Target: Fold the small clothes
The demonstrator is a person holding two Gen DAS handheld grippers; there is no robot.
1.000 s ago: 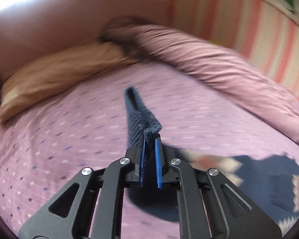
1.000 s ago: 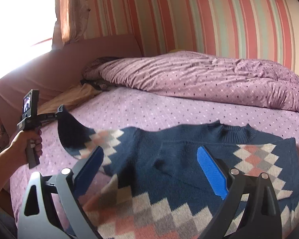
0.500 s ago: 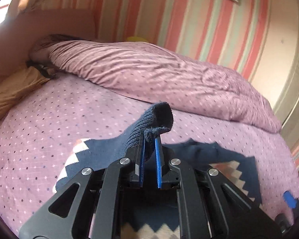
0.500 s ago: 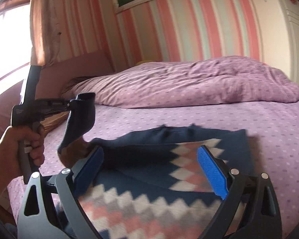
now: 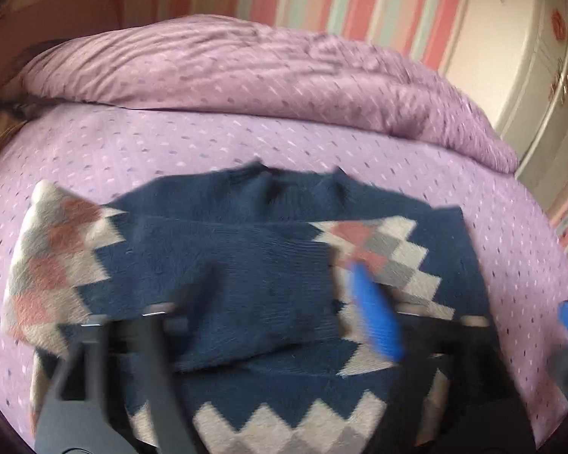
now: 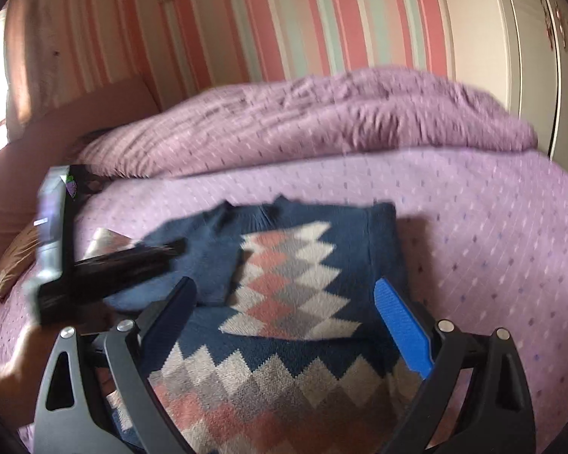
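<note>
A: Left claw (image 5: 280,302) is spread wide, fingers blurred, nothing pinched, hovering over the dark sleeve (image 5: 246,287) laid across the sweater's chest.

B: And the right claw (image 6: 287,321)?

A: Spread too, empty, low over the near hem. From its camera the left tool shows at the left edge, above that sleeve.

B: Where's the sweater (image 6: 303,265) itself?

A: Flat on the purple bed (image 6: 492,249), collar at the far side, both sleeves crossed inward over the diamond pattern. I'd judge that makes a narrow panel ready for folding up.

B: Beyond it?

A: A rumpled duvet (image 5: 246,72) along the far edge, striped wall (image 6: 303,22) behind.
</note>
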